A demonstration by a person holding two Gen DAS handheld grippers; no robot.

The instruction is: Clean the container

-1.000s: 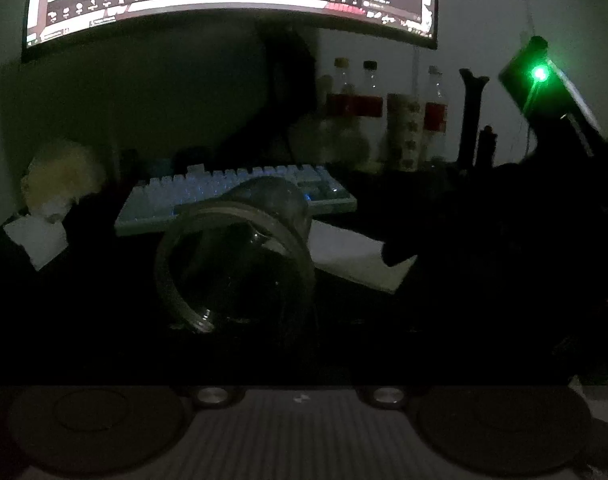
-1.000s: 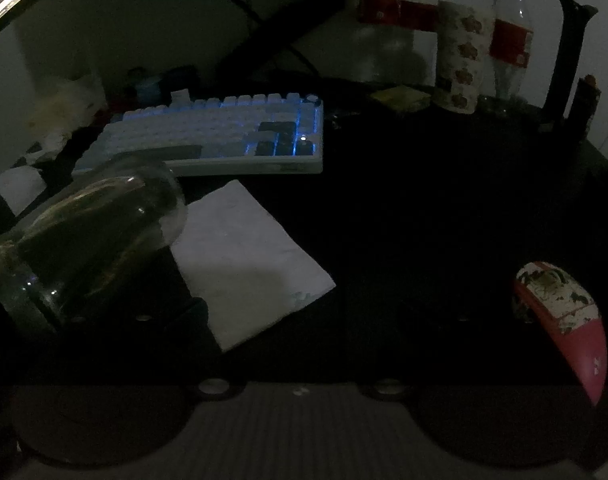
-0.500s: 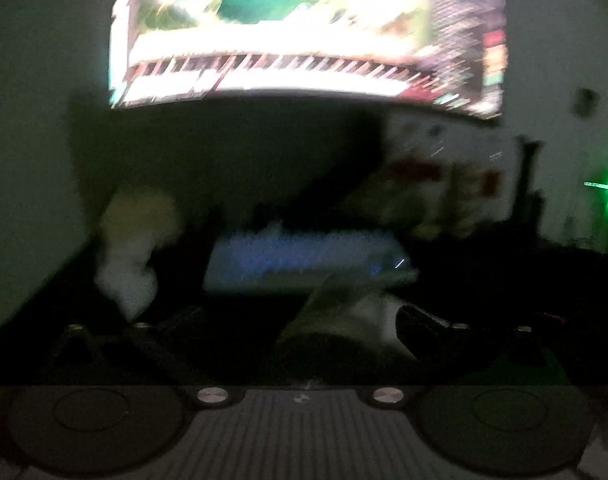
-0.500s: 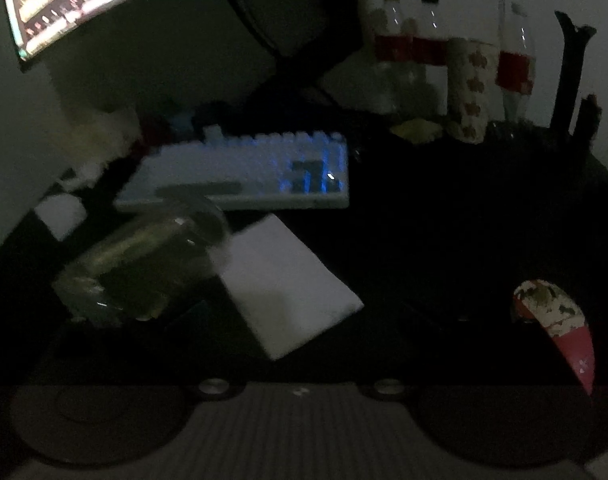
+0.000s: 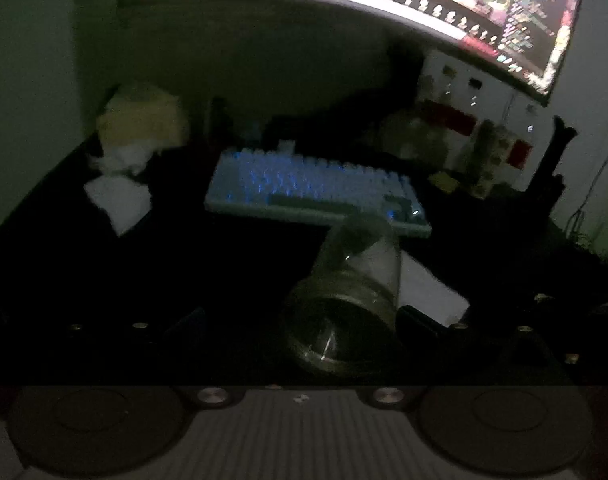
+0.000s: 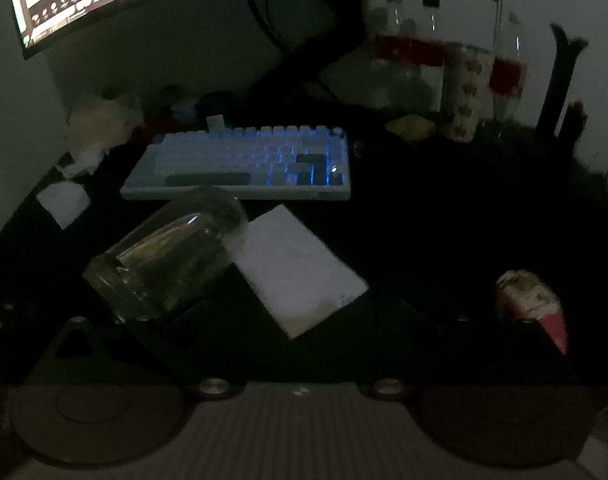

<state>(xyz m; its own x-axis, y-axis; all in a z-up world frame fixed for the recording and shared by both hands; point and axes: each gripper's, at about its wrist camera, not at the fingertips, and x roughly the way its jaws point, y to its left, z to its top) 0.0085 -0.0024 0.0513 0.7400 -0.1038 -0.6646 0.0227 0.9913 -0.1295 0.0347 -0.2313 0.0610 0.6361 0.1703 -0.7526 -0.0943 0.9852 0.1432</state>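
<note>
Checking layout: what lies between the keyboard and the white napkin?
The closed end of the tipped glass jar sits between the keyboard and napkin, best seen in the right wrist view.

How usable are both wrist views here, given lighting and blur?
Left wrist: very dim, softly blurred; monitor glare is the brightest area, jar faint. Right wrist: equally dark, slightly sharper; keyboard backlight and white napkin stand out, gripper fingers lost in shadow.

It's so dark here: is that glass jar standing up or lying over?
Tipped on its side: the glass jar shows its open mouth to the left camera, base toward the keyboard.
</note>
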